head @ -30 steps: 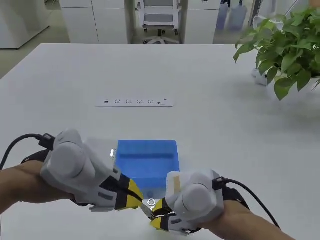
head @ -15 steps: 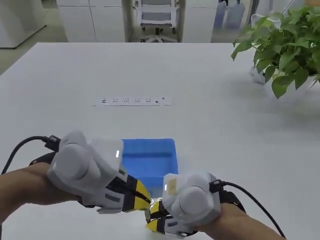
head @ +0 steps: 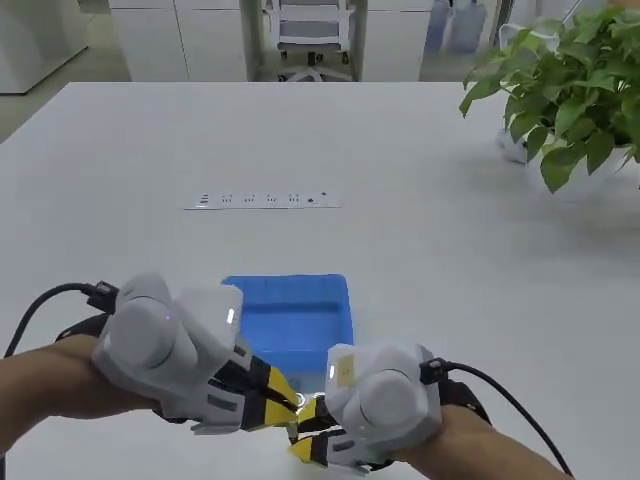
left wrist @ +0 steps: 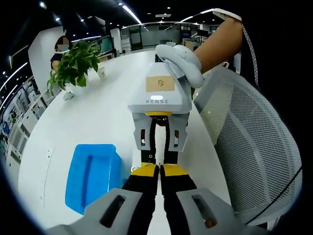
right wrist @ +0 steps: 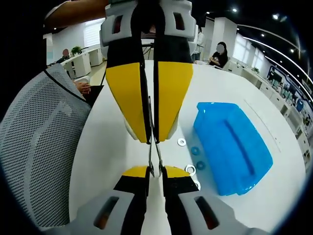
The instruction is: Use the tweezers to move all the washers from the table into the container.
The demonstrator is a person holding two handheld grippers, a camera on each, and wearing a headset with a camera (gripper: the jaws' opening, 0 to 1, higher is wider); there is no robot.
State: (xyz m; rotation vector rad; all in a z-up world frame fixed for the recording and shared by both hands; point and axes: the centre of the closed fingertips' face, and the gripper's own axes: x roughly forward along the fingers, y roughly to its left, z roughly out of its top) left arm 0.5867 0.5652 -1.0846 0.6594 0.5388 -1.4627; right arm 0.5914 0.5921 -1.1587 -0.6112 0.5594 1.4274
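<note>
Readying the tweezers (right wrist: 152, 155), clamped in my narrowed left gripper (left wrist: 159, 170) and right gripper (right wrist: 155, 172), I next needed the nearest washer (right wrist: 190, 170).

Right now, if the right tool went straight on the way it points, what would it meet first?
The tweezers right at its tips, then the left tool facing it head-on, probably almost touching.

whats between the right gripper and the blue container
A few loose washers on the white table, seen in the right gripper view between the right gripper and blue container.
</note>
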